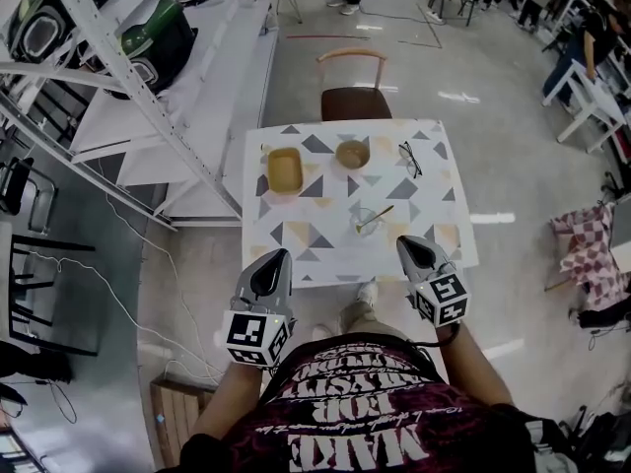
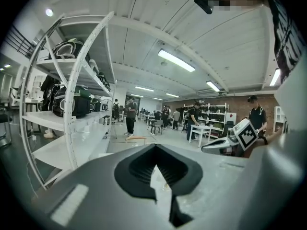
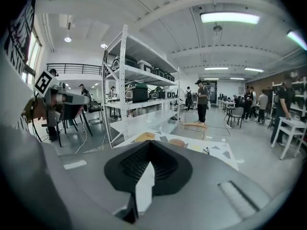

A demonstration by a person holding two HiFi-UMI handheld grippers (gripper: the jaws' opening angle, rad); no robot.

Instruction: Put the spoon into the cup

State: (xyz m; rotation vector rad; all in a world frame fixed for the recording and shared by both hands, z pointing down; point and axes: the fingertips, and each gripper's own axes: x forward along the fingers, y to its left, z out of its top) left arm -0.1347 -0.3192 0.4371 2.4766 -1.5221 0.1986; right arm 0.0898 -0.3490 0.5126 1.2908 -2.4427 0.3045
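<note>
Spoon, slim and brownish (image 1: 376, 216), already leans in the clear glass cup (image 1: 364, 225), handle pointing up-right. Right tool (image 1: 409, 244) is nearer the cup than left tool (image 1: 279, 257); both are closed and empty.

Bright, even light pours from overhead in the head view. White glare pools on the glossy floor (image 1: 490, 218) right of the table (image 1: 325, 239), and the tabletop reads crisp. The shelving rack (image 1: 108, 62) at left bows with the lens. Over in the left gripper view, a ceiling tube light (image 2: 176, 60) burns out to pure white, black corners ring the fisheye circle, and the left gripper (image 2: 155, 150) sits soft and out of focus up close. Same story in the right gripper view: a blown-out ceiling panel (image 3: 229, 17), curved shelf uprights (image 3: 125, 80), a dark rim, the right gripper (image 3: 148, 146) blurred near the lens, the far room sharper.
</note>
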